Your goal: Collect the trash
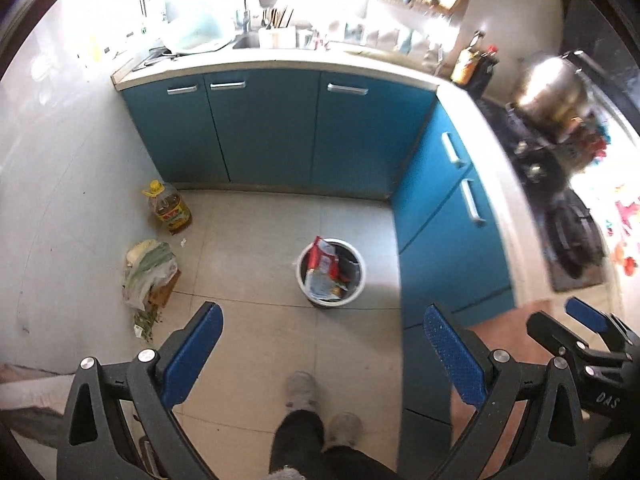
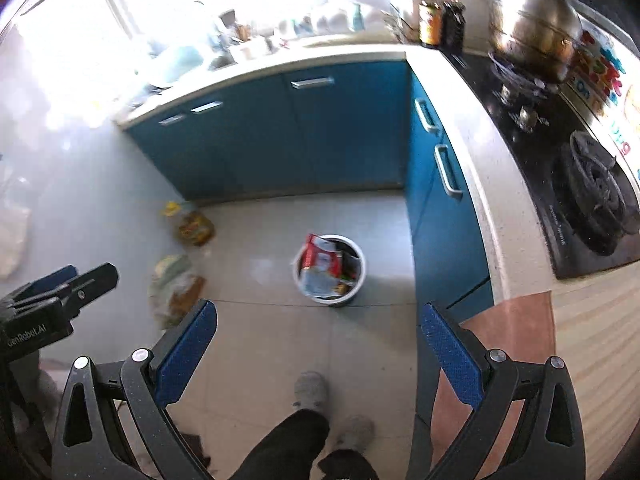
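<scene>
A white trash bin [image 1: 331, 271] stands on the tiled kitchen floor [image 1: 256, 344], just in front of the corner of the blue cabinets [image 1: 272, 128]; it is packed with crumpled wrappers, a red-and-white packet [image 1: 323, 258] poking above its rim. To the bin's left, by the wall, sits a yellow-capped oil jug [image 1: 168, 206] holding amber liquid; nearer than the jug lies a plastic bag [image 1: 146, 270] with leafy greens inside. The left gripper [image 1: 322, 354] hangs above the floor on the near side of the bin, blue pads spread wide and holding nothing; the right gripper [image 2: 320, 354] is likewise spread and empty. Above the bin's right, a steel pot [image 2: 534, 28] sits on the table's black stove [image 2: 580, 184]; the person's grey slippers [image 1: 302, 390] are planted below the bin.
</scene>
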### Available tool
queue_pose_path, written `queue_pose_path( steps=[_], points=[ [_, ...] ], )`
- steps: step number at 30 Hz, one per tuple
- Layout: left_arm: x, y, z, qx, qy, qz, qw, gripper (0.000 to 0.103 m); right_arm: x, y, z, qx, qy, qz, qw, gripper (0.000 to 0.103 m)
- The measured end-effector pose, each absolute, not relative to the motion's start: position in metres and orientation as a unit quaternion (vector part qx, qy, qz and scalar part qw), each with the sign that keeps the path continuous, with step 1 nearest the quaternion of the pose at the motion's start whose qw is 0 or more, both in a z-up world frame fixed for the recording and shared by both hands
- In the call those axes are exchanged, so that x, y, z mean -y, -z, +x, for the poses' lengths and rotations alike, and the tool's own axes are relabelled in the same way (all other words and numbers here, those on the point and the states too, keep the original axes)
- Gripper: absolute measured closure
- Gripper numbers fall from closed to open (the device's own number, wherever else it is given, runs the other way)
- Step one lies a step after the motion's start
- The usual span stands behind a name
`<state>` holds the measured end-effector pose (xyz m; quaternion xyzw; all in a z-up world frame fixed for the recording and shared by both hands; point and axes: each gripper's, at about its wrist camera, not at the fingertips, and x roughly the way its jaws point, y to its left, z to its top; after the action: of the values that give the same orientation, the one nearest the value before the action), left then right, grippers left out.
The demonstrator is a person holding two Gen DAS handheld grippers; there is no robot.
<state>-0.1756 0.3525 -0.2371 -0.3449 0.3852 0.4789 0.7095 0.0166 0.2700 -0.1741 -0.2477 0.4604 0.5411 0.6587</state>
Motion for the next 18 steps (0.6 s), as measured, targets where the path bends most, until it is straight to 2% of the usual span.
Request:
queue_pose_path(
  steps=[9,18],
  points=[
    [-0.293,0.189,-0.193,-0.353,-0.468,-0.359,0.726,0.0,-0.205,0.109,-0.006,-0.448,-0.588,-0.236,0.63,0.0],
    [-0.266,0.168,-0.203,-0.339,-0.453,-0.36,0.742,0.0,-0.182,0.088,-0.02,-0.449,-0.604,-0.225,0.619,0.0]
  ],
)
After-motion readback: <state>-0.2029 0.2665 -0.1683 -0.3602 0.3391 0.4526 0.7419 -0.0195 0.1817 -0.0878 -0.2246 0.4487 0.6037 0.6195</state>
